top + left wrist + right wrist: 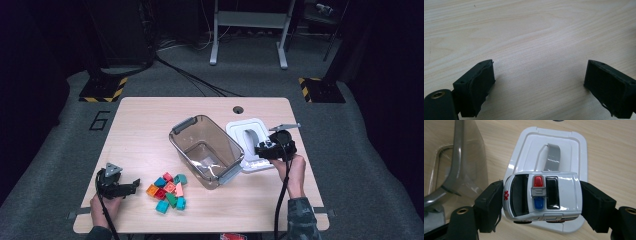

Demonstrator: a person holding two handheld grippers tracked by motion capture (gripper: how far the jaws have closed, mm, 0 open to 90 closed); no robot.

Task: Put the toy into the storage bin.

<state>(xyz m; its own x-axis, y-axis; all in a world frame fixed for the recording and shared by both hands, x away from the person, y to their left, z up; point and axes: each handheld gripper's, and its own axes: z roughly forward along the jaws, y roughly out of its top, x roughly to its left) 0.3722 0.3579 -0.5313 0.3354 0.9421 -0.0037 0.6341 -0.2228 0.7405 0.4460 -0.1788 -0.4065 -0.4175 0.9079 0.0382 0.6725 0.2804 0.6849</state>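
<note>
Item 1: white toy ambulance (543, 196), sitting clamped between the right gripper (541, 205) fingers (490, 206), hovering above the white lid (571, 152) beside the clear bin (206, 150). Item 2: left gripper (131, 187), fingers standing apart over bare counter (529, 32), near the coloured blocks (168, 192).

Coloured blocks (169, 192) heaped on table (140, 125), near clear bin (206, 150).

bin (206, 149) sitting mid-table (150, 115) | lid (250, 131) lying just right of bin | toy car (543, 196) hanging over lid, clamped in right gripper (267, 149) | blocks (168, 191) lying front-left of bin | left gripper (131, 188) resting left of blocks
</note>
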